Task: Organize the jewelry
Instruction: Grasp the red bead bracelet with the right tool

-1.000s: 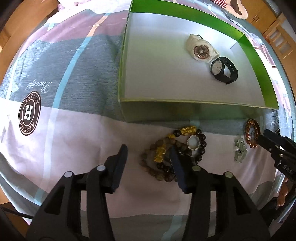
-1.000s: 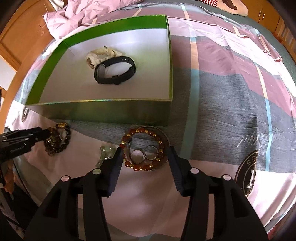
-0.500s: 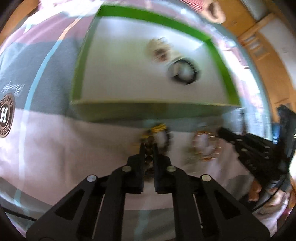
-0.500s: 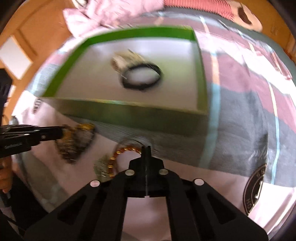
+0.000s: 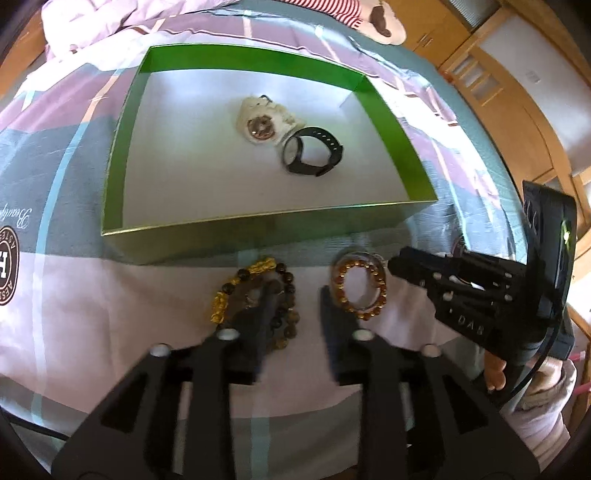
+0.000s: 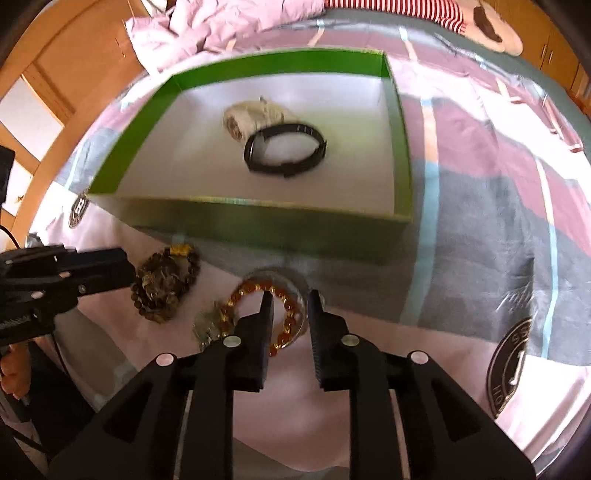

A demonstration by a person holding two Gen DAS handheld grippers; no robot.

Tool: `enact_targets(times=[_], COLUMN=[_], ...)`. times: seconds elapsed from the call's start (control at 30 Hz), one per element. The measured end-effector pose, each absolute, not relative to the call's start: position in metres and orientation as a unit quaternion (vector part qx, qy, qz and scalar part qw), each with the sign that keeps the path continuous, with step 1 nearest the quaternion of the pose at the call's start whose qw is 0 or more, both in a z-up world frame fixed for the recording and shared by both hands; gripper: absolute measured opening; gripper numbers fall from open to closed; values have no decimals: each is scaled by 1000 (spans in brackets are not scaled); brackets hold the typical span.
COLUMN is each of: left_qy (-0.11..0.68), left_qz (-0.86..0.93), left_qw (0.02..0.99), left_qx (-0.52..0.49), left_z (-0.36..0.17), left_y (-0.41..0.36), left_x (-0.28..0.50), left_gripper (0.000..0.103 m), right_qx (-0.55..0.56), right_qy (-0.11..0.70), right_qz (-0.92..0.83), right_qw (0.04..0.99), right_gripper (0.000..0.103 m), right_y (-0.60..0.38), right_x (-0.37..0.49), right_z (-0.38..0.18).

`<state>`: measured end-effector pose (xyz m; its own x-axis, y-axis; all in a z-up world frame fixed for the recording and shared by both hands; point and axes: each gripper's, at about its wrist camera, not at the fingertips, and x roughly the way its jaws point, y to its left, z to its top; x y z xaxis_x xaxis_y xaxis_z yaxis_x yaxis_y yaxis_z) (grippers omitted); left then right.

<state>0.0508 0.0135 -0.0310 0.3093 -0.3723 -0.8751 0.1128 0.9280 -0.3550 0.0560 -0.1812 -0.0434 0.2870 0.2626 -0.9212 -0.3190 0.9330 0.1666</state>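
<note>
A green box [image 5: 258, 218] on the bed holds a white watch [image 5: 264, 123] and a black watch [image 5: 312, 155]. In front of it lie a pile of dark and gold bead bracelets [image 5: 255, 291] and an amber bead bracelet [image 5: 360, 288]. My left gripper [image 5: 295, 299] is opening. Its left finger overlaps the dark pile and only sheet shows between the jaws. My right gripper [image 6: 290, 301] is opening too. One finger stands inside the amber bracelet [image 6: 288, 317] and one outside, so the bead strand runs between the jaws unpressed.
A small silver piece [image 6: 210, 326] lies left of the amber bracelet. The patterned bedsheet [image 5: 74, 295] spreads all round, with a crumpled pink cover [image 6: 221, 22] behind the box. Wooden furniture [image 5: 498, 92] stands at the far right. A person's hand [image 5: 495, 373] holds the right gripper.
Both grippers stood wide open a second ago, snapped shut half a second ago, and have now parted again. The left view has lifted and turned, so the box sits further off.
</note>
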Motion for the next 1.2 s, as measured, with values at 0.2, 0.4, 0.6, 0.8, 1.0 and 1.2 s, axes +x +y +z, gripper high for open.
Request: enact_targets(times=[0.2,0.4,0.6,0.8,1.0,1.2], left_qy=[574,586,602,618,614,575], left_qz=[-119,-103,-92,-79,-82,-102], left_qw=[803,797,788,778,781,806], left_qx=[-111,-101,-92,-85,-83,-92], left_z=[-35,-42,-51,-63,-61,-31], left_y=[24,23,23,22,22,22], left_x=[50,50,50,52,52,46], left_gripper=[44,49,52,43,3,1], right_qx=[-70,-70,-33,-23,-21,-15], right_qy=[603,563,525,532,531,515], right_qz=[174,206,205,190,188,199], right_qw=[776,797,826,825,826,834], right_gripper=[26,8,8,8,8,8], right_y=[-164,-157,-168,-181,-183,-183], right_x=[49,45,51,58,54,51], right_z=[-68,-49,-23,-25,-23,-11])
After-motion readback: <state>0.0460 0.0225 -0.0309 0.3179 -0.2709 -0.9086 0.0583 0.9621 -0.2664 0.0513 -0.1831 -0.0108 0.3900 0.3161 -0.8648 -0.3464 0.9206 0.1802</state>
